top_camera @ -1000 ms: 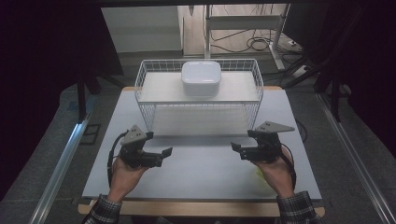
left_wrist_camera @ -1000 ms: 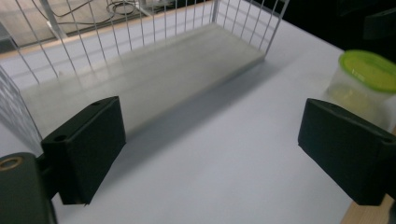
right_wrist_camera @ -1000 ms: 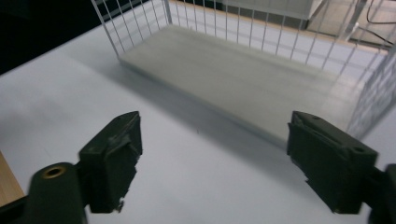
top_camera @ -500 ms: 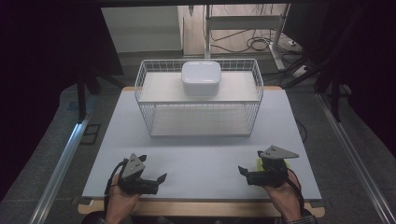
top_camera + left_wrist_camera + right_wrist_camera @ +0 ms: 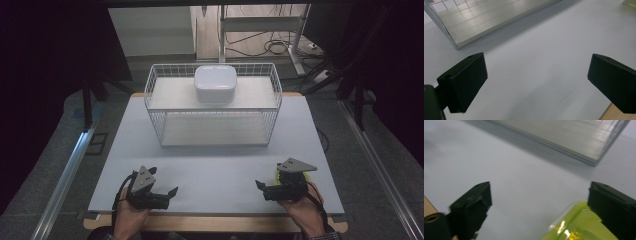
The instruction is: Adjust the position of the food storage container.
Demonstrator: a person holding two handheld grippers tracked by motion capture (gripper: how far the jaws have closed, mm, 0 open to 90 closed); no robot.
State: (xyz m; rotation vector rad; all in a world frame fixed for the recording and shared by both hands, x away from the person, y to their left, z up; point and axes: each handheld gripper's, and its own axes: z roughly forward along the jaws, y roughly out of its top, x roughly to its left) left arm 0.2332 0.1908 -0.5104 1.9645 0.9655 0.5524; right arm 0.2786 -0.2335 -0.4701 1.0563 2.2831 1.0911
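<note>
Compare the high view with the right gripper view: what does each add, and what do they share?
High view alone: the white lidded box on the wire rack's upper shelf, and the left hand-held gripper resting near the table's front edge, jaws open and empty. Right gripper view alone: the yellow-green clear thing up close, beside the right hand-held gripper's open jaws, not clamped. Shared: the table, the rack's lower shelf, the yellow-green thing.

No text, label, brand, number or sign can be read anywhere, neither on the wire basket (image 5: 213, 107) nor around it.
</note>
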